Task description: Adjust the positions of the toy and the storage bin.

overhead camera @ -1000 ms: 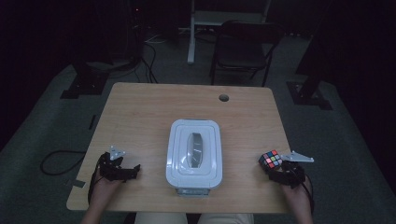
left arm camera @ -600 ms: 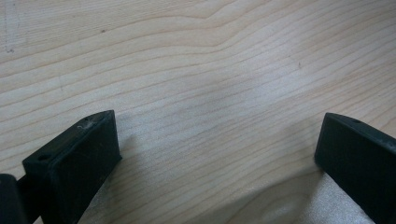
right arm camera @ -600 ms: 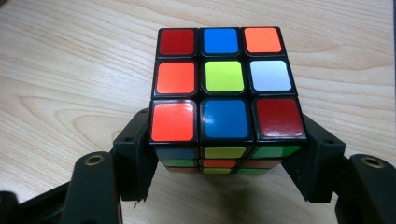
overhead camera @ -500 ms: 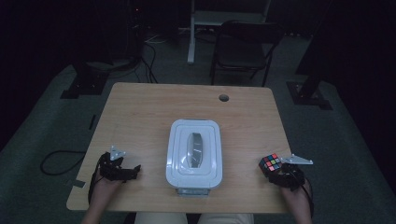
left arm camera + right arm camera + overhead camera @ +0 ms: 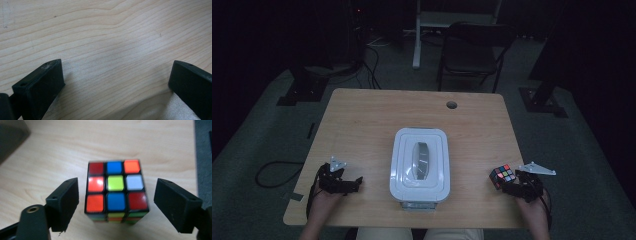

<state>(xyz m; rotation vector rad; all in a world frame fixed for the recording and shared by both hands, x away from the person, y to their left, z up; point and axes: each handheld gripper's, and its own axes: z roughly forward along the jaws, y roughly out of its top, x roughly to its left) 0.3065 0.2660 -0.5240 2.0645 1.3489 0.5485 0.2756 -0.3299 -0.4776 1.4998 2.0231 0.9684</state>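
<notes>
A colour-tiled puzzle cube [image 5: 503, 176] [image 5: 116, 190] rests on the wooden table [image 5: 362, 130] near its front right corner. My right gripper [image 5: 509, 185] [image 5: 116, 185] points at it, and its jaws have just been opening. They now stand on either side of the cube with a gap on each side. Near the front left corner my left gripper [image 5: 354, 183] [image 5: 117, 67] lies low over bare wood. It is open, with nothing between its fingers.
A white lidded container [image 5: 419, 164] with a grey handle sits in the middle of the table, between the two grippers. A round cable hole [image 5: 451, 105] lies at the far right. A dark chair [image 5: 472, 52] stands beyond the far edge.
The cube and my right gripper have shifted slightly toward the near edge of the table. The left gripper has not moved.
</notes>
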